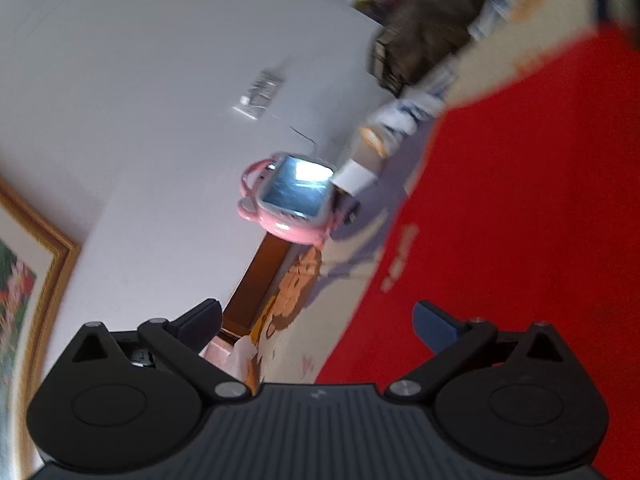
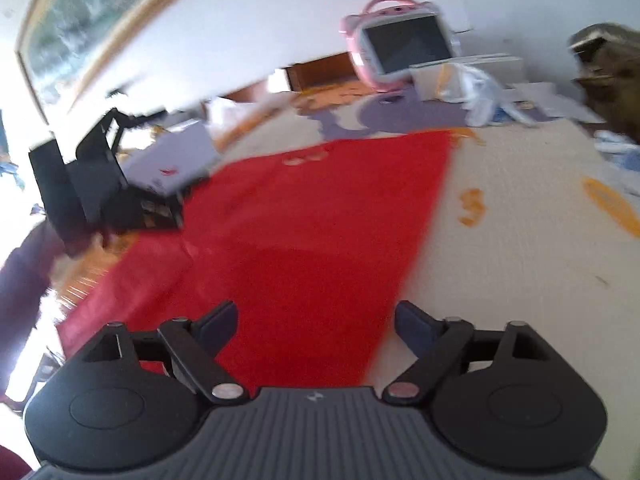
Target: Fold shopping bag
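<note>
pale cloth-covered surface (image 2: 520, 240) with orange and purple cartoon prints. lying flat on it, a red shopping bag (image 2: 312, 240) reaching from near edge toward middle. at far side, pink tablet case (image 2: 400, 44), white boxes (image 2: 472, 72), crumpled plastic (image 2: 484, 96).

Left claw (image 1: 316, 322) open, red shopping bag (image 1: 520, 220) beside pink tablet (image 1: 294, 196).

Bare tablecloth (image 2: 520, 248) right of the red bag (image 2: 304, 240) lies open; the pink tablet (image 2: 400, 44) and boxes (image 2: 468, 72) crowd the far edge.
</note>
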Demonstrator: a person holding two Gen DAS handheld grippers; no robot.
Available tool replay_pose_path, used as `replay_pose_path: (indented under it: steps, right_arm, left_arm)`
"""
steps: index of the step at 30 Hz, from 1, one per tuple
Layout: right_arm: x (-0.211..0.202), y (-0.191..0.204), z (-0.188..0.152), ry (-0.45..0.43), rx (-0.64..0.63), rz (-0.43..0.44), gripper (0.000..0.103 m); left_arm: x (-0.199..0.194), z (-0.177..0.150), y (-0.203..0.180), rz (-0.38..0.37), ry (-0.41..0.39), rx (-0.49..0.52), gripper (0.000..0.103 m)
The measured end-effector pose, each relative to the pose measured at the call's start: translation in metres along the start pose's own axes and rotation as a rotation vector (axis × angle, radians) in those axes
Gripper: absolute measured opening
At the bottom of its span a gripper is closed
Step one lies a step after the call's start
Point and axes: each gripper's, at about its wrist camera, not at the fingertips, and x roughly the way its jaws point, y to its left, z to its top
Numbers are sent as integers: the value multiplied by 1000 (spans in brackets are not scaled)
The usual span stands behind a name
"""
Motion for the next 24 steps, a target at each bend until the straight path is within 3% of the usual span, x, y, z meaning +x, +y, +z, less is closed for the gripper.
replay_pose_path:
  steps: [1, 2, 3, 8, 11, 15, 17, 19, 21, 24]
  right_arm:
    - [6, -6, 8, 25, 14, 18, 19]
    - [9, -12, 12, 35, 47, 55, 5]
    - [13, -18, 17, 45, 80, 92, 5]
    - [28, -24, 34, 92, 39, 92, 4]
    - [31, -13, 47, 88, -19, 85, 3]
    - [62, 4, 99, 144, -315, 22, 3]
    - [90, 23, 126, 177, -541, -14, 4]
    - [115, 36, 143, 188, -679, -20, 4]
    - [137, 52, 153, 184, -786, -20, 5]
    - [174, 86, 156, 131, -1050, -43, 5]
  left_arm:
    - [-1, -4, -2, -7, 10, 5, 102]
    - [-2, -9, -2, -10, 19, -1, 102]
    - [-4, -13, -1, -8, 27, -19, 102]
    - [-11, -21, 0, -1, 60, -39, 102]
    - [-12, -18, 3, -35, 115, -119, 101]
    - [-20, 3, -2, -93, 199, -245, 101]
    - [-23, 16, -9, -113, 224, -309, 101]
    - [-25, 35, -19, -94, 258, -360, 101]
    - [-22, 53, -25, -73, 297, -407, 101]
    - [-23, 77, -18, -151, 300, -600, 101]
